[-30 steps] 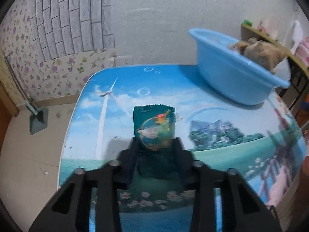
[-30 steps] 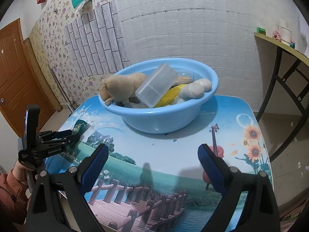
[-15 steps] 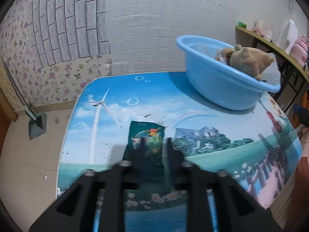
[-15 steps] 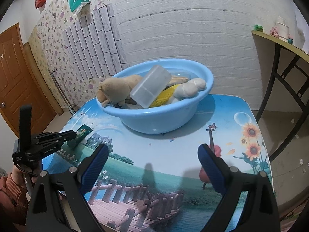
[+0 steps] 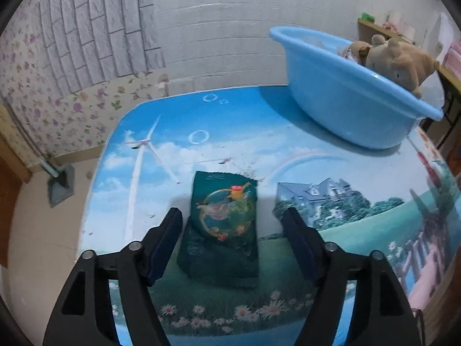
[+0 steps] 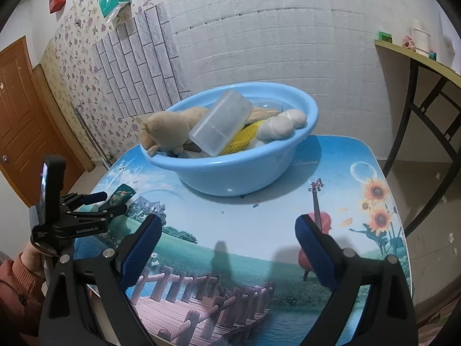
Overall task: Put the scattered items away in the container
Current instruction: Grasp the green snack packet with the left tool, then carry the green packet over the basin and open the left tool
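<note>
My left claw [image 5: 233,225] gapes wide; green snack packet [image 5: 223,225] lies flat on table [image 5: 360,173] between its fingers, touching neither. Right claw [image 6: 227,238] spread, empty, short of blue basin [image 6: 230,170].

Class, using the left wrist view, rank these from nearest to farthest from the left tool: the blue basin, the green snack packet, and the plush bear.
1. Green snack packet: lying flat on the table, between the open fingers of the left tool.
2. Blue basin: on the table, farther back on the right.
3. Plush bear: inside the basin, against its far right rim.
</note>
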